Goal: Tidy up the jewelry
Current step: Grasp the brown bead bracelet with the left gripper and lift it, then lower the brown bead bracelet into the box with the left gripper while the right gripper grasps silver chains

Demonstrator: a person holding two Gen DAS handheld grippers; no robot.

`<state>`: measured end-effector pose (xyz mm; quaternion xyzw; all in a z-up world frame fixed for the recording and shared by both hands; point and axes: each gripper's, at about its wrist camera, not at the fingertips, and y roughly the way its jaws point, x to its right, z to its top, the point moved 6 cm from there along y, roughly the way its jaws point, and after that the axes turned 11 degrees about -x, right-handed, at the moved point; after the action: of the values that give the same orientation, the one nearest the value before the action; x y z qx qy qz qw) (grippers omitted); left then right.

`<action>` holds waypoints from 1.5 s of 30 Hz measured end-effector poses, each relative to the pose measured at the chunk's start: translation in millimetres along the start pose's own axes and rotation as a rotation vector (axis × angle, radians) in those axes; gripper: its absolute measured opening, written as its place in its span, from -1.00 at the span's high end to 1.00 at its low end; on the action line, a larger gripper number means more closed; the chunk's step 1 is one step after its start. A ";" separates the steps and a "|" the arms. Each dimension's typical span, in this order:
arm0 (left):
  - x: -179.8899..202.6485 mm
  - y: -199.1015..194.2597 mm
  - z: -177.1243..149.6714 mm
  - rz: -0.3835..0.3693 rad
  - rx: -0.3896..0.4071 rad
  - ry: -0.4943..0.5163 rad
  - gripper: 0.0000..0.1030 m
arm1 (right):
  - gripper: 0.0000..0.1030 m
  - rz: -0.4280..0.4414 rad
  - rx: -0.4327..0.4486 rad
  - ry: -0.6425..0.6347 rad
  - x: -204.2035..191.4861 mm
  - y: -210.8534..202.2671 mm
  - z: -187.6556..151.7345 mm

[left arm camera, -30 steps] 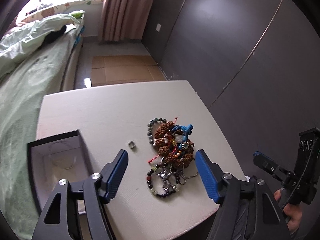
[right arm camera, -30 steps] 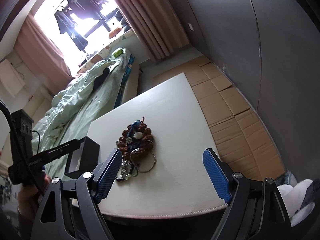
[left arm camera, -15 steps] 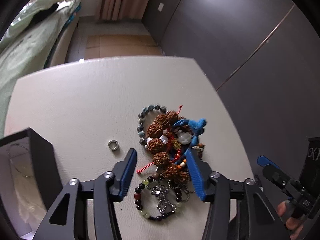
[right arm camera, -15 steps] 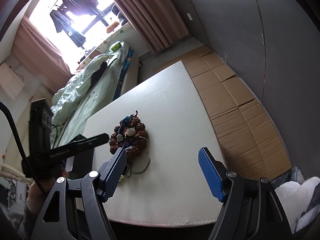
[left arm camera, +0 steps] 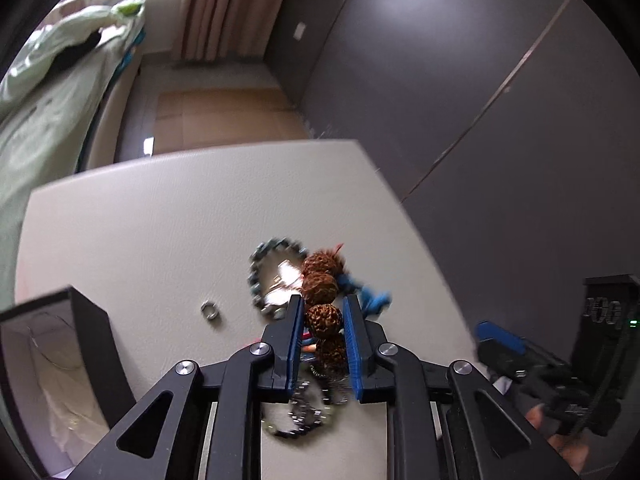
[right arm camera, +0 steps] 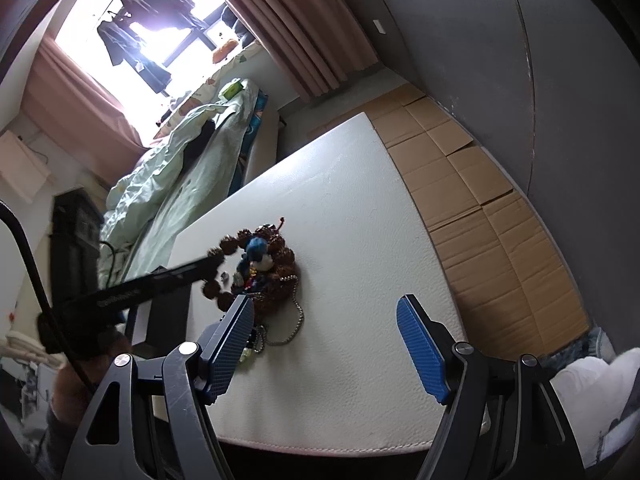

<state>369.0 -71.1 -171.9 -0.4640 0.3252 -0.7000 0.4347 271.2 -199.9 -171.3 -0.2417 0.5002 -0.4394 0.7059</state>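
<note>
Jewelry, a tangled heap of brown knobbly seed-bead strands [left arm camera: 320,286], a grey-blue bead bracelet [left arm camera: 256,276], a blue cord [left arm camera: 374,298] and a silver ball chain [right arm camera: 298,318], is gathered near the middle of the white tabletop [left arm camera: 160,220]. The left gripper [left arm camera: 322,322] is lowered onto the heap; its blue-padded jaws are closing around one brown seed bead, which sits between them, seemingly just touched on both sides. A small silver ring [left arm camera: 210,312] lies apart to the left, and further left an open black box with a white lining [left arm camera: 60,360] is stood. The right gripper [right arm camera: 324,344] is held above the near tabletop edge, jaws wide apart and empty. The step in hand is judged to be seizing the seed-bead strand; next, a slow lift is called for, so that the snarled pieces are not dragged along.
</note>
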 end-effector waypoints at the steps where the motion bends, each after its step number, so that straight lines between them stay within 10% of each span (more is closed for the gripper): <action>1: 3.1 -5.2 0.3 -0.004 0.007 0.008 0.61 | -0.45 0.002 0.001 0.001 -0.5 -0.6 -0.1; 45: 61.1 -214.2 -1.4 0.034 0.369 0.163 0.60 | -0.46 0.112 -0.041 -0.147 -75.8 -2.7 -17.4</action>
<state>290.3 -38.7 33.9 -0.3131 0.2333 -0.7755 0.4962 245.6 -134.2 -138.4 -0.2593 0.4688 -0.3700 0.7590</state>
